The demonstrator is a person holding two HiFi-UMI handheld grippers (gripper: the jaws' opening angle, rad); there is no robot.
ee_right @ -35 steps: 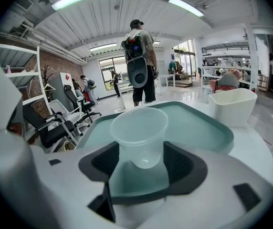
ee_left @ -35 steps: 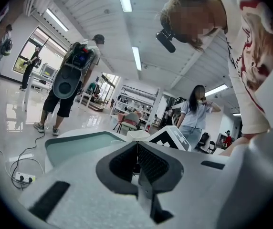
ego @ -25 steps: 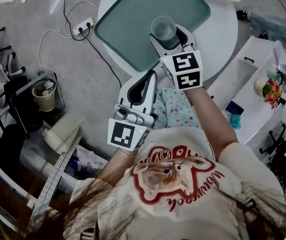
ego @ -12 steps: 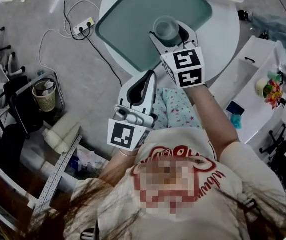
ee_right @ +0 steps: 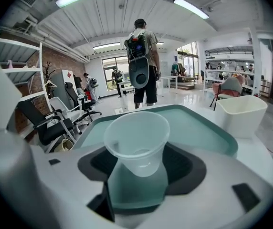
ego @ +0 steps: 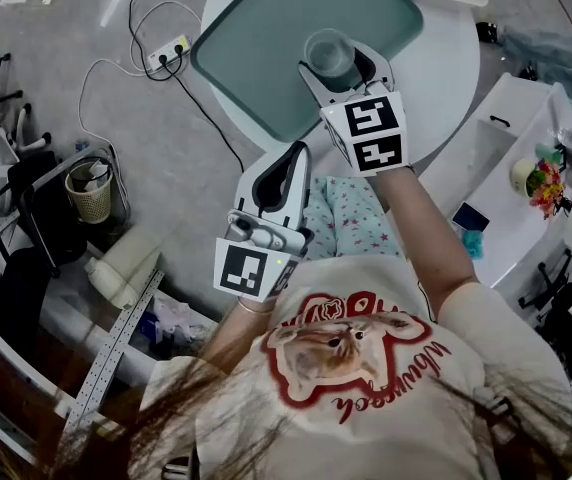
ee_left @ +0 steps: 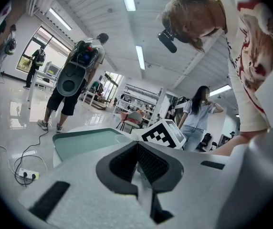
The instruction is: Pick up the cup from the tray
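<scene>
Right gripper [ego: 340, 65] is clasping the cup [ego: 329, 54] over the tray [ego: 256, 38], ready to lift; left gripper [ego: 299, 152] is idling closed, empty.

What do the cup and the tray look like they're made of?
The tray: likely moulded plastic, smooth matte teal, with a raised rounded rim. The cup: probably thin plastic, translucent and slightly frosted; the teal behind shows through its wall.

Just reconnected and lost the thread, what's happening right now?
A person's right hand-held gripper is closed on the clear plastic cup over the teal tray on the round white table. Whether the cup has left the tray is unclear. The left hand-held gripper sits near the body, jaws together, empty.
</scene>
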